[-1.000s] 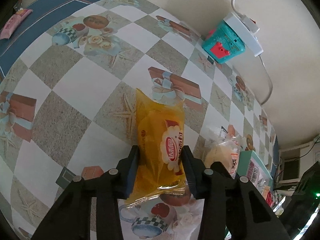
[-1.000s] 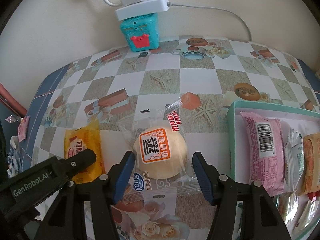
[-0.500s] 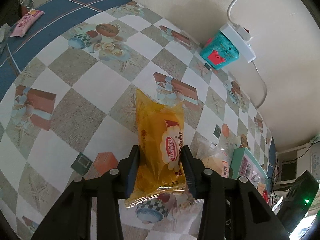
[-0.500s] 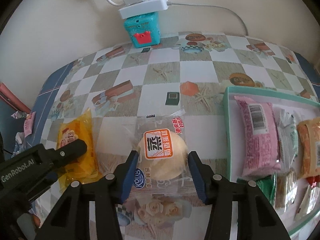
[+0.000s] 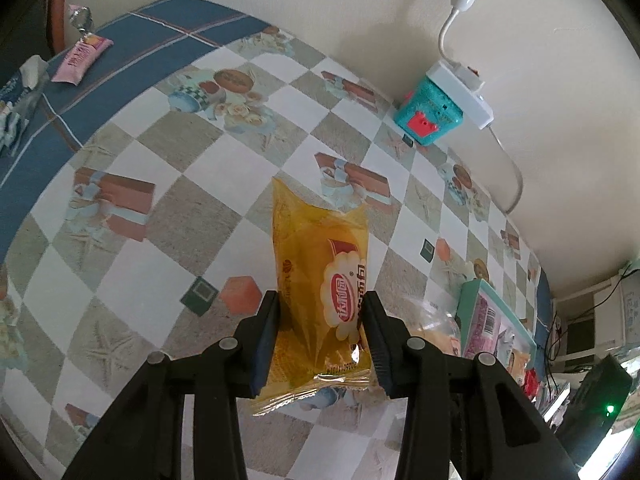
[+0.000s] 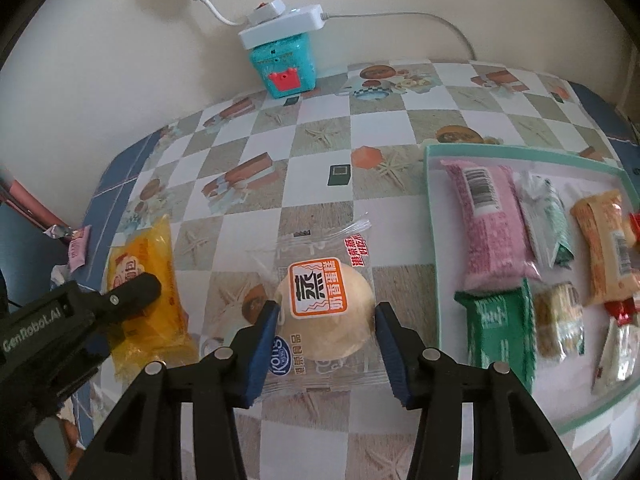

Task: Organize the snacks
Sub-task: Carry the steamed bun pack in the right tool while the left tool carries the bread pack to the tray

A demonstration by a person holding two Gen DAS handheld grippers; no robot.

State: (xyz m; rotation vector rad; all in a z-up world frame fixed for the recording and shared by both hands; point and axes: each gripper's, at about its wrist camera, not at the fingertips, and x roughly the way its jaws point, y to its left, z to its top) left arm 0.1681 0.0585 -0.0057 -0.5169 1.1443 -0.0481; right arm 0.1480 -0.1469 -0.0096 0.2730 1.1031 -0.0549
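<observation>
My left gripper (image 5: 321, 300) is shut on a yellow snack packet (image 5: 316, 248) and holds it lengthwise above the checked tablecloth. In the right wrist view the same yellow packet (image 6: 140, 256) hangs at the left with a left finger (image 6: 132, 292) across it. My right gripper (image 6: 326, 312) is shut on a clear packet with a round pale steamed cake (image 6: 316, 280), its blue pads pressed against the cake's sides. A teal-rimmed tray (image 6: 430, 200) lies just right of the cake and holds several wrapped snacks.
A teal box (image 6: 284, 64) topped by a white power strip stands against the back wall. A pink packet (image 5: 82, 60) and crumpled wrappers lie on the blue border at the table's left edge. The tray (image 5: 466, 300) sits at the table's right end.
Both grippers have risen and drifted with their packets, so the table looks farther off. The right jaws have closed in from beside the cake onto its sides.
</observation>
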